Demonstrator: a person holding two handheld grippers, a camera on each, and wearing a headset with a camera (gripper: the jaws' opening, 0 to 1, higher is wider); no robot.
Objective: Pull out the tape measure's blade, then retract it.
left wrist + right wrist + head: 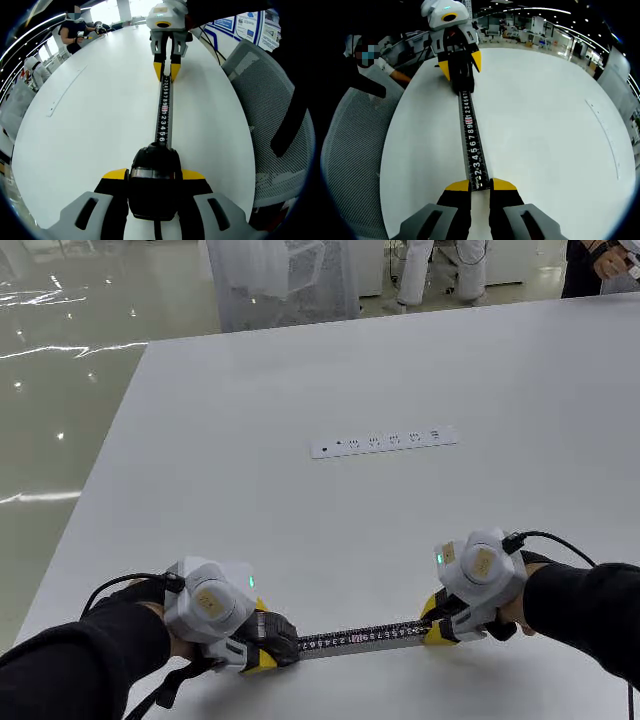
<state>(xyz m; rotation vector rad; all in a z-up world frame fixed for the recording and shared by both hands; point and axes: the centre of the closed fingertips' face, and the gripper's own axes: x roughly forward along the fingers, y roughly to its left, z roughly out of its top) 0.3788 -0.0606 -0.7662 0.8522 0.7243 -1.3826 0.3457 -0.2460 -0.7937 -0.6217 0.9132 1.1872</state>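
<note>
Stretching from its case [155, 182], the blade [164, 110] lies extended.

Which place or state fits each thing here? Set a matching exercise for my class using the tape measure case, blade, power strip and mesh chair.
Things:
1. tape measure case
2. blade
3. power strip
4. mesh chair

Places or states:
A. stands beside the table
B. clamped in the left gripper
C. lies flat, apart from both grippers
D. drawn out, tip pinched by the right gripper

Pairs: 1-B, 2-D, 3-C, 4-A.
</note>
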